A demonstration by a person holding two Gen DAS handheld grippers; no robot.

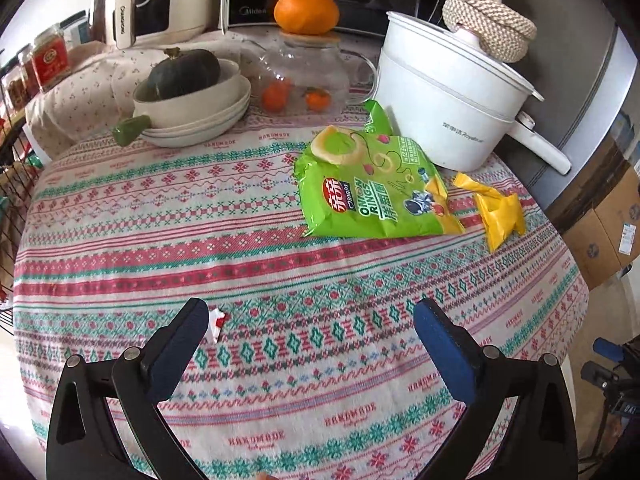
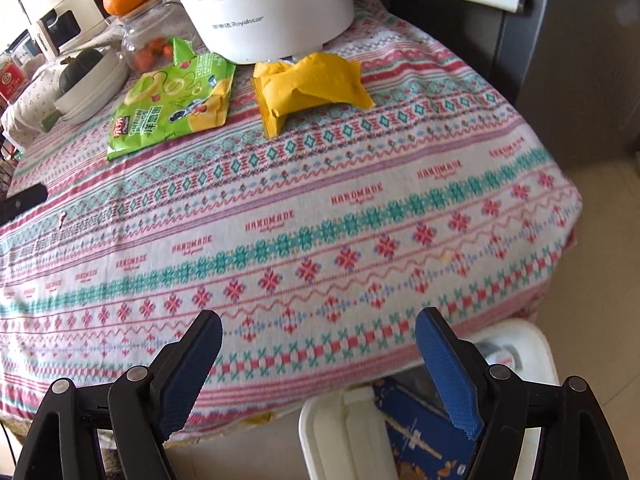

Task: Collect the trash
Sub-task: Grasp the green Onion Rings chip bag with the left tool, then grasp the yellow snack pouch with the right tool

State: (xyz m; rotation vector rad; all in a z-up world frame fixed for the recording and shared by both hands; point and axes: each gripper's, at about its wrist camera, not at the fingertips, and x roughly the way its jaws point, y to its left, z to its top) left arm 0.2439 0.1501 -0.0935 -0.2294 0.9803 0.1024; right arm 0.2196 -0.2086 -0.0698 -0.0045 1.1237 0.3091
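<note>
A green snack bag [image 1: 376, 188] lay flat on the patterned tablecloth [image 1: 280, 264], near the far side of the table. A crumpled yellow wrapper [image 1: 498, 208] lay just beside it, and a tiny white and red scrap [image 1: 216, 322] sat close to the left gripper [image 1: 312, 328]. Both bags were in front of a white pot [image 1: 444, 100]. The left gripper was spread wide with nothing in it. The right gripper [image 2: 318, 336] was spread and empty too, above a white bin [image 2: 516, 352] at the table's edge
</note>
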